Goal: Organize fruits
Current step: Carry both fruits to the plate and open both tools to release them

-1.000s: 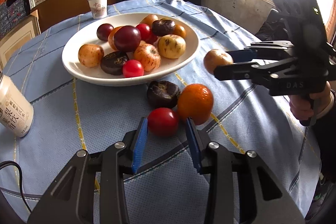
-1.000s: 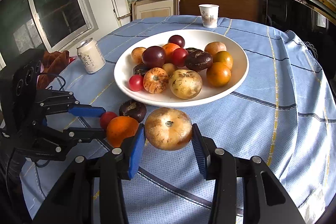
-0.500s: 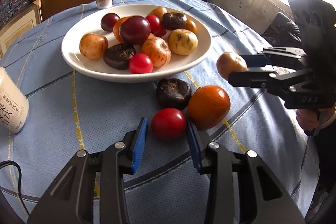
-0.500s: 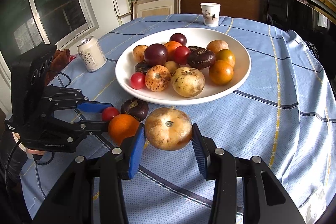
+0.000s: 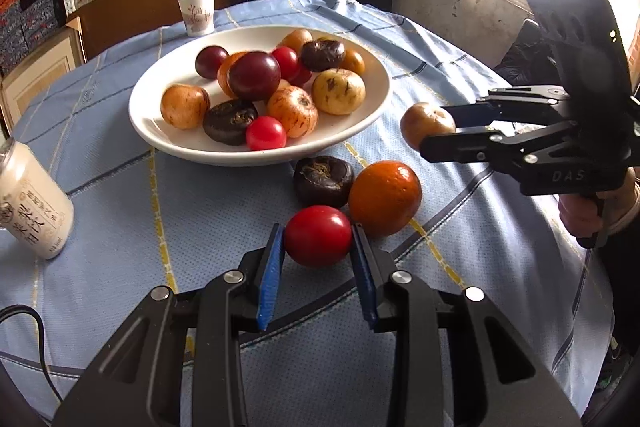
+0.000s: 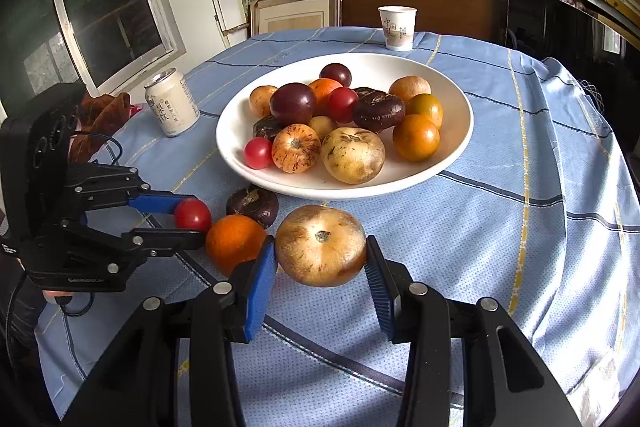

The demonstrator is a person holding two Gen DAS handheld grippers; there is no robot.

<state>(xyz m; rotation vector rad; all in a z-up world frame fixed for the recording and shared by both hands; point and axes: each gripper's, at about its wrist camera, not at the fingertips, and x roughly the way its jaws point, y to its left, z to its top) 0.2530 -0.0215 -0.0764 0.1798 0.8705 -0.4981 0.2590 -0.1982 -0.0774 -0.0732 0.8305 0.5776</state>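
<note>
The left gripper (image 5: 318,251) had its blue pads pressed against both sides of a red tomato (image 5: 318,235), which sat on the blue checked tablecloth (image 5: 120,227) near the camera. Just beyond it lay an orange (image 5: 385,197), touching the tomato's right side, and a dark purple fruit (image 5: 323,180) (flattened, with a dried calyx on top) that sat just in front of the white bowl (image 5: 160,137).

The right gripper (image 6: 320,259) held a brownish-yellow round fruit (image 6: 320,245) firmly between its pads, jaws closed on either flank. In the left wrist view that fruit hung clear of the cloth, to the right of the bowl's rim. In the right wrist view the orange sat just left of it.

The bowl, at the table's middle, held a heap of fruit: plums, tomatoes, oranges, speckled apples and two more dark purple fruits. A pale drink can (image 6: 171,107) stood to the bowl's left in the right wrist view, and a paper cup (image 6: 397,27) stood beyond the bowl's far rim.
</note>
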